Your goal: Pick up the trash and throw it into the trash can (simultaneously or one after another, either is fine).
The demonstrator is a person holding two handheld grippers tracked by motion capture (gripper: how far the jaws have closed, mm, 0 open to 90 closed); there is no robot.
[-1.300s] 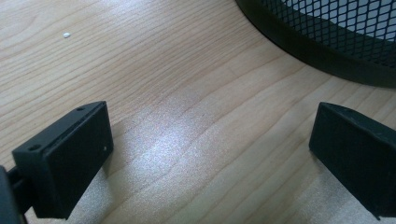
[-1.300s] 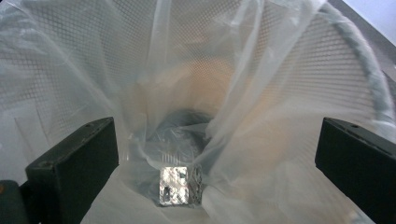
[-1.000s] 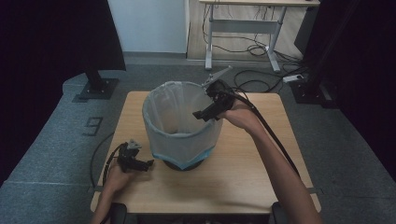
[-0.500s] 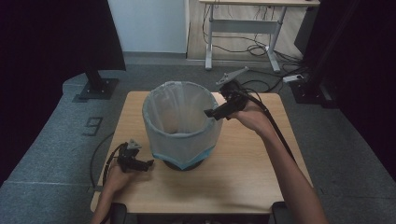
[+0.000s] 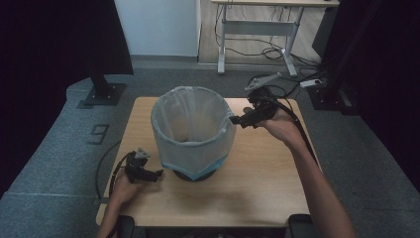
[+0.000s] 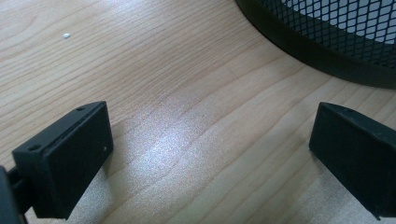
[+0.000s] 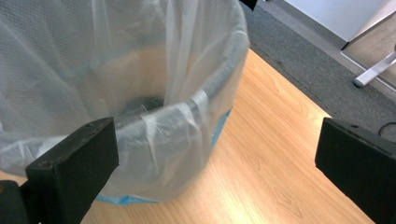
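Left tongs (image 5: 157,173) rest low on the counter (image 5: 257,188), near-left, jaws wide apart, gripping nothing. Mesh wastebasket (image 5: 194,174) with clear bag liner (image 5: 190,121) stands at counter centre. Right tongs (image 5: 234,119) spread open, empty, beside the liner's right rim.

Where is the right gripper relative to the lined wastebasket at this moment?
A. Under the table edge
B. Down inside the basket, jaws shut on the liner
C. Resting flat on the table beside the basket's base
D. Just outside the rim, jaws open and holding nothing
D: the right gripper hangs just outside the rim of the wastebasket, and the right gripper view shows its jaws spread wide with no bag liner between them.
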